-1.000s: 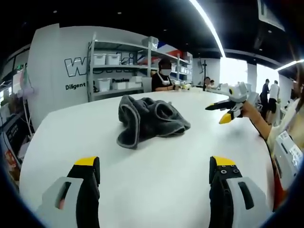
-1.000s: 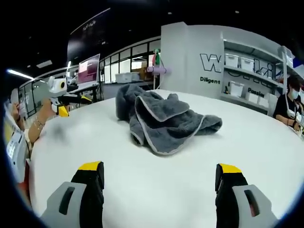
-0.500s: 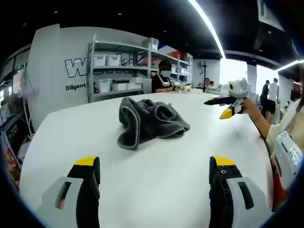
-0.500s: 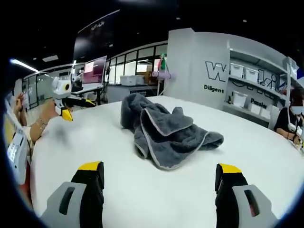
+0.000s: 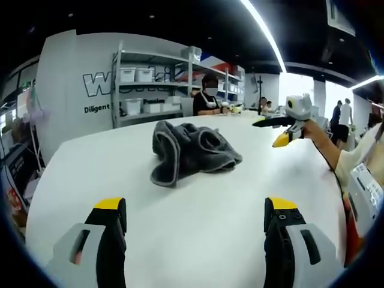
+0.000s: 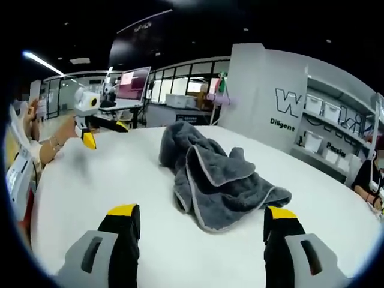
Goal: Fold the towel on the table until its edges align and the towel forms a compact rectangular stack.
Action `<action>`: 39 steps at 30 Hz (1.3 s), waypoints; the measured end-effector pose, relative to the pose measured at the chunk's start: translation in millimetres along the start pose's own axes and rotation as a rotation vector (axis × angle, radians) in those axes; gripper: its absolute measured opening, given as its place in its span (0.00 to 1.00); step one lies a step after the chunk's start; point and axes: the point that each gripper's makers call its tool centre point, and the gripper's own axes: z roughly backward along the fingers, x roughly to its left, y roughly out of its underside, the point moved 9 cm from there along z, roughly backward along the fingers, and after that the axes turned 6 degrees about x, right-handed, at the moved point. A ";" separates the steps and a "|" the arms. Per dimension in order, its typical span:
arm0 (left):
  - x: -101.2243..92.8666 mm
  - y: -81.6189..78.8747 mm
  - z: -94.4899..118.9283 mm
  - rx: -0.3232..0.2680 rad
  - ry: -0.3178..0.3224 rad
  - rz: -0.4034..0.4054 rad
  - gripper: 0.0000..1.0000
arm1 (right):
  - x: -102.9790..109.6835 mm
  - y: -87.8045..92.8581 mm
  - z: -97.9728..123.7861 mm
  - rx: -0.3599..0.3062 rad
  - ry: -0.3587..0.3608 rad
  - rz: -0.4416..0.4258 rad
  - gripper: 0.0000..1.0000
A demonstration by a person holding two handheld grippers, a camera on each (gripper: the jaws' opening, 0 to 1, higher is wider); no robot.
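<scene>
A crumpled dark grey towel (image 5: 192, 150) with a pale hem lies in a heap on the round white table (image 5: 90, 165). In the left gripper view my left gripper (image 5: 195, 210) stands open above bare tabletop, well short of the towel. To the right of it in that view, the right gripper (image 5: 277, 131) is held above the table by a hand, jaws apart. In the right gripper view the towel (image 6: 219, 180) lies just beyond my open right gripper (image 6: 201, 213). The left gripper (image 6: 99, 129) hovers open over the table (image 6: 108, 174) at far left.
Metal shelves with white bins (image 5: 150, 84) stand behind the table, next to a grey wall with lettering. A seated person (image 5: 207, 99) is at the table's far edge. A monitor (image 6: 135, 84) and desks are beyond the table. More people stand at far right (image 5: 342, 117).
The right gripper's camera has come nearer the towel, which now looks larger and closer to its jaws. Seen from the left, the right gripper rose slightly. The towel has not moved.
</scene>
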 end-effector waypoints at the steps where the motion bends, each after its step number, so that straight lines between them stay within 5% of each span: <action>1: 0.0 0.0 0.2 0.000 0.000 0.000 0.94 | 0.1 -0.8 -3.5 0.008 -0.007 0.011 0.75; 6: -0.7 -0.6 1.3 -0.002 0.002 -0.001 0.94 | 2.5 -2.8 -16.4 0.041 -0.036 0.064 0.55; 17: 0.0 -0.4 1.7 -0.003 -0.003 0.004 0.93 | 3.1 1.9 -41.5 0.119 -0.061 0.121 0.35; 39: 2.5 0.6 1.5 0.009 -0.015 0.005 0.92 | 2.2 23.6 -88.2 0.256 -0.043 0.206 0.16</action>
